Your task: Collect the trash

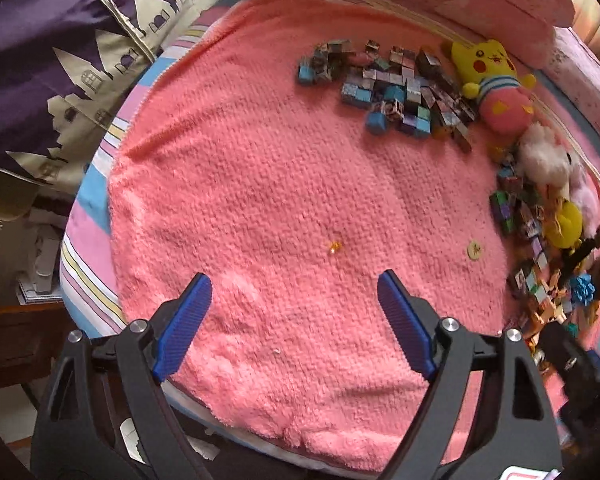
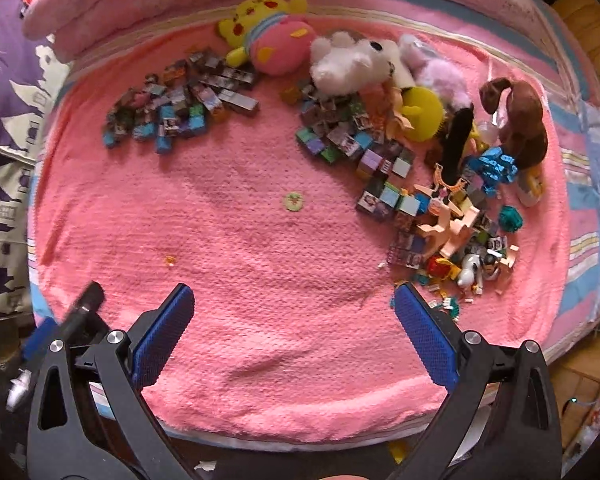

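- Left hand-held gripper low over the near edge of a pink towel; jaws spread wide, blue pads bare, nothing held.
- Right hand-held gripper likewise spread wide and empty, over the same towel's near part.
- Small orange scrap lies alone on the towel, just ahead of the left jaws and between them in line; in the right view it sits left of centre, beyond the left pad.
- Round pale token lies flat mid-towel, apart from the scrap; in the left view it is off to the right.
- Tiny white fleck on the towel between the left pads.
- Loose heap of small printed cubes at the far left of the towel; second heap runs down the right side.
- Yellow plush at the far edge, white plush beside it, brown plush far right.
- Small bits and a white dog figure near the right pad.
- Towel lies on a striped bed.
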`<state>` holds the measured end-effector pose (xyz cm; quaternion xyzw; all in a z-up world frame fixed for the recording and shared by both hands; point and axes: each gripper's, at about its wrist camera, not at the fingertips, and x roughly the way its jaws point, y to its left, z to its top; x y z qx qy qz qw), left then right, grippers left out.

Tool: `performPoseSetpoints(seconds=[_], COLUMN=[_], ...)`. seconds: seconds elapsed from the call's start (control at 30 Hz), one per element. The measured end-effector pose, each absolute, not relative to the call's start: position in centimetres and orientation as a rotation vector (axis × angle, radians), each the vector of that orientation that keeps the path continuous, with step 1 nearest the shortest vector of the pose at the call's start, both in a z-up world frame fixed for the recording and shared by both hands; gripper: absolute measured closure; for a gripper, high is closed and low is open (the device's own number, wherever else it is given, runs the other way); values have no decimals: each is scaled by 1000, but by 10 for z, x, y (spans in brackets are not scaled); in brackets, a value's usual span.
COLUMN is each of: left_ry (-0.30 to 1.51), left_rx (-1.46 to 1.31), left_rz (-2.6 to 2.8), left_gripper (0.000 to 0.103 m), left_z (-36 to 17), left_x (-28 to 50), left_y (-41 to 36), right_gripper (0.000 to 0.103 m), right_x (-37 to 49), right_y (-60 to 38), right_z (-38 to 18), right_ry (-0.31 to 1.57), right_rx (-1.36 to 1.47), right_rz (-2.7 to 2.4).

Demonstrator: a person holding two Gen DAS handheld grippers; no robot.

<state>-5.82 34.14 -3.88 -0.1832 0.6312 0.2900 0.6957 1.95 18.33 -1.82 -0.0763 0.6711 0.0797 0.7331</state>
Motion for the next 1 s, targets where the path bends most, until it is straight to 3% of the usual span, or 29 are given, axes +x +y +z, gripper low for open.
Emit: performPoseSetpoints(seconds=[0.63,1.0], left_ry=[1422,1413], left_rx=[-389,-371], left_rz=[566,558], left_gripper=[22,22], left_z=[-38,-39], left_x=[-34,-34], left_y=[315,307], right_gripper=[4,4], right_x=[30,23], right_y=[165,157], right_z=[-21,-16], right_ry=[1525,1445], right_rx=[-77,-76], right_rz=[153,119])
